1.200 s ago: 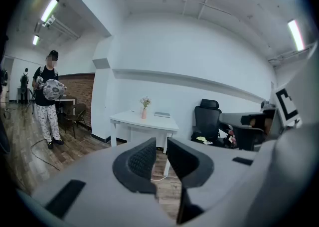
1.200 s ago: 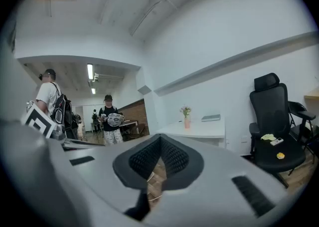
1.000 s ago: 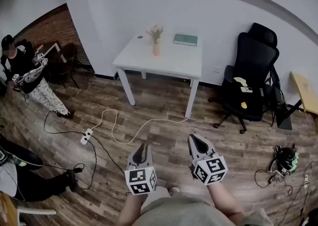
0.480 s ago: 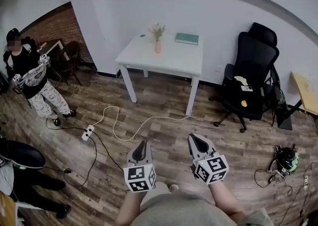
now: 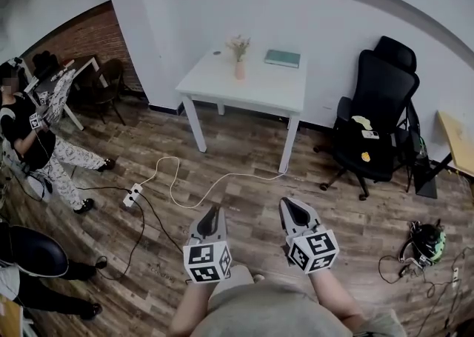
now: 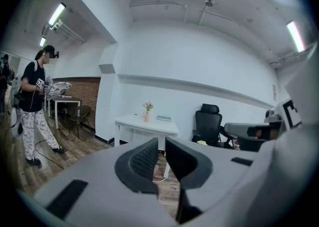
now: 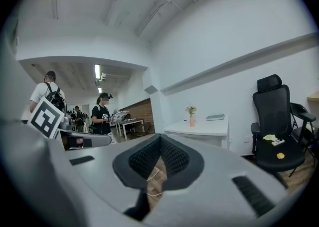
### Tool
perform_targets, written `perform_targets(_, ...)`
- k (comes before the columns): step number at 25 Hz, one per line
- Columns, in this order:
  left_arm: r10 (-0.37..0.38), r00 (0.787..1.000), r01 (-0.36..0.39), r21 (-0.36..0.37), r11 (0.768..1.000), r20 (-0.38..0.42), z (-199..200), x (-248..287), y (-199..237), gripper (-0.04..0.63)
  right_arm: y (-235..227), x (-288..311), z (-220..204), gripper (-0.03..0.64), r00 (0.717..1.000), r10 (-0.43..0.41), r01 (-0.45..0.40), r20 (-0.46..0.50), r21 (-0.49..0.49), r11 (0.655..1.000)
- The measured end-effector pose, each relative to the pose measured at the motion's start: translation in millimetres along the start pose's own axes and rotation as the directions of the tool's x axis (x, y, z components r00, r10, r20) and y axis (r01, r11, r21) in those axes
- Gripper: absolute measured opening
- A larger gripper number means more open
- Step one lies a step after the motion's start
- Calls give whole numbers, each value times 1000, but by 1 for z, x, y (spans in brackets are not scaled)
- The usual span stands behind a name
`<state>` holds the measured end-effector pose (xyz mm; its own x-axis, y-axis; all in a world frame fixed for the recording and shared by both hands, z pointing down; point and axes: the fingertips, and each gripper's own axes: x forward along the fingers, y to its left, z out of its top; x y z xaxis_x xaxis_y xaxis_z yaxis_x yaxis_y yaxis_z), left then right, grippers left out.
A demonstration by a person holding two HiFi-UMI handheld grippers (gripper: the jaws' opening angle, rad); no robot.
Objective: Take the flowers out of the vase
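Observation:
A small pink vase [image 5: 240, 71] with pale dried flowers [image 5: 238, 47] stands near the back left of a white table [image 5: 255, 89] across the room. Both grippers hang low over the wooden floor, far short of the table. My left gripper [image 5: 213, 212] is shut, its pads together with nothing between them. The right gripper [image 5: 290, 205] is shut and empty too. The left gripper view shows the flowers [image 6: 147, 106] and vase [image 6: 146, 117] far off above the left gripper [image 6: 161, 144]. In the right gripper view the vase [image 7: 192, 120] stands far beyond the right gripper [image 7: 160, 139].
A green book [image 5: 283, 58] lies on the table's back right. A black office chair [image 5: 374, 122] stands right of the table. A white cable and power strip [image 5: 132, 196] trail over the floor. A person [image 5: 33, 143] stands at the left; a wooden desk edge [image 5: 457, 143] shows far right.
The left gripper's jaws have drawn together. The person at the left has stepped further left. The table and vase sit slightly further right in the head view.

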<state>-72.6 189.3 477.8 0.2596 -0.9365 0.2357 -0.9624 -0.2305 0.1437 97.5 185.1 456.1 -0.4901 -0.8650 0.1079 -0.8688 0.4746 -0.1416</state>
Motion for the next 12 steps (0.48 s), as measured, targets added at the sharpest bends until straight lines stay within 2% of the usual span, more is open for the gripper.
perform_targets(5, -25, 1000, 25, 3, 1000, 3, 1, 3, -7, 48, -2, 3, -1, 12, 1000, 7, -7, -3, 4, 1000)
perform_targets(12, -39, 999, 39, 10, 999, -15, -3, 14, -7, 101, -9, 16, -8, 49, 1000, 10, -10, -29, 8, 1000)
